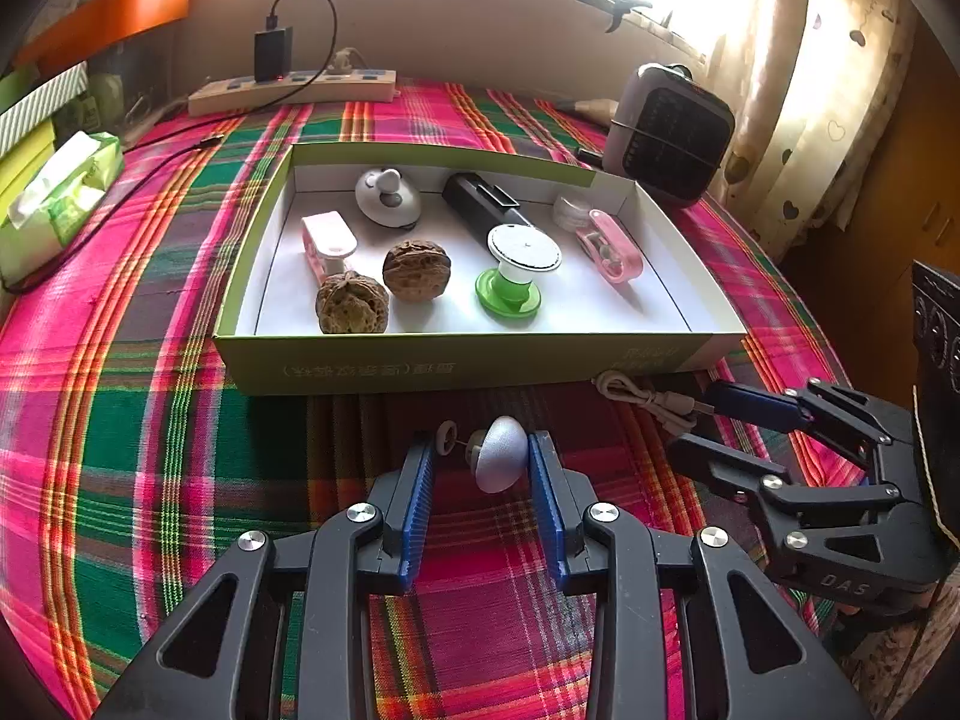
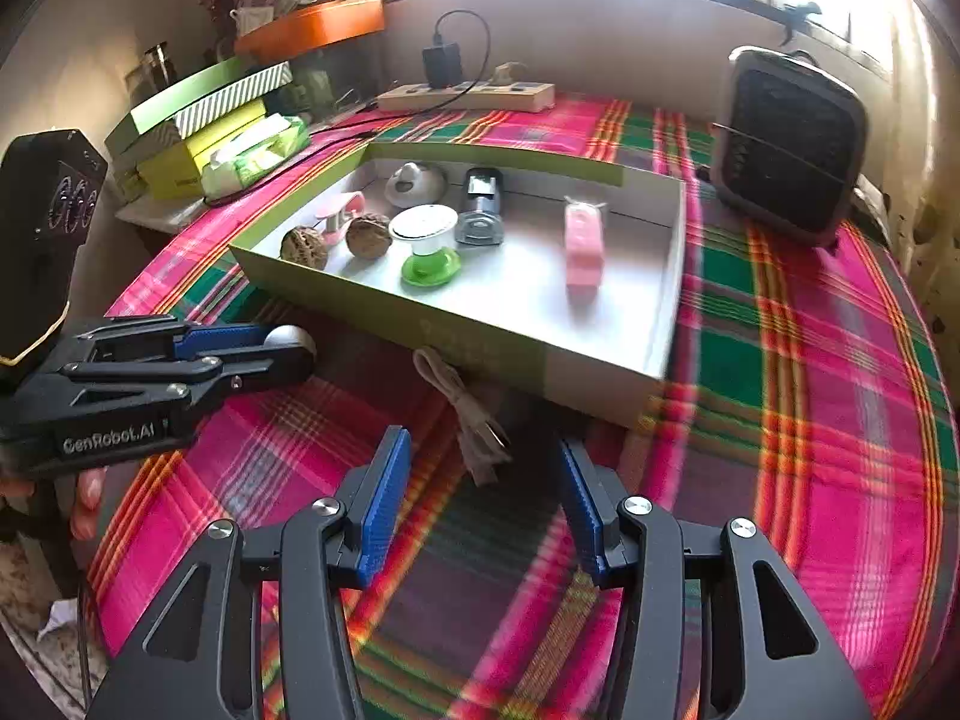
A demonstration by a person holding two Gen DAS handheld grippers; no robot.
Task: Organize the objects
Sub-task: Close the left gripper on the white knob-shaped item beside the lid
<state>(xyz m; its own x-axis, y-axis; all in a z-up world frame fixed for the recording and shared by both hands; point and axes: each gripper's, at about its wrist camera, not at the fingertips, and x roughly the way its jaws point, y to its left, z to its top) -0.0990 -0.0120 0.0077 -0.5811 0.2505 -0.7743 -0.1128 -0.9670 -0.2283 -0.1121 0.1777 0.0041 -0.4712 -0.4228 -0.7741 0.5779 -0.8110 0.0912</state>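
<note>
The grey domed piece (image 1: 501, 462) sits near the front of the counter, just this side of the green box (image 1: 480, 360), between the blue pads of the left tool (image 1: 481, 441). Its dome lies against the right pad; a thin stem runs left from it to a small disc at the tip of the left pad. The left tool is at a middling width, and I cannot tell whether the pads truly clamp the piece or whether it rests on the plaid cloth (image 1: 120, 420).

To the right, the right tool (image 2: 483, 444) stands fairly wide with nothing gripped. A coiled beige cable (image 2: 468, 414) lies on the cloth near the box's near wall, its plug end reaching in between the tool's tips.

Inside the box are two walnuts (image 1: 414, 270) at the near left, a pink and white clip (image 1: 327, 240) behind them, a white round gadget (image 1: 387, 195) at the far left, a black device (image 1: 480, 204) in the far middle, a green-footed white stamp-like thing (image 1: 516, 270) in front of it, and a pink case (image 1: 612, 246) on the right with a small clear jar (image 1: 570, 210) behind it.

Beyond the box's far right corner stands a small grey heater (image 1: 669, 132); a power strip (image 1: 294, 90) lies at the far edge, and a tissue pack (image 1: 54, 198) sits far left.
</note>
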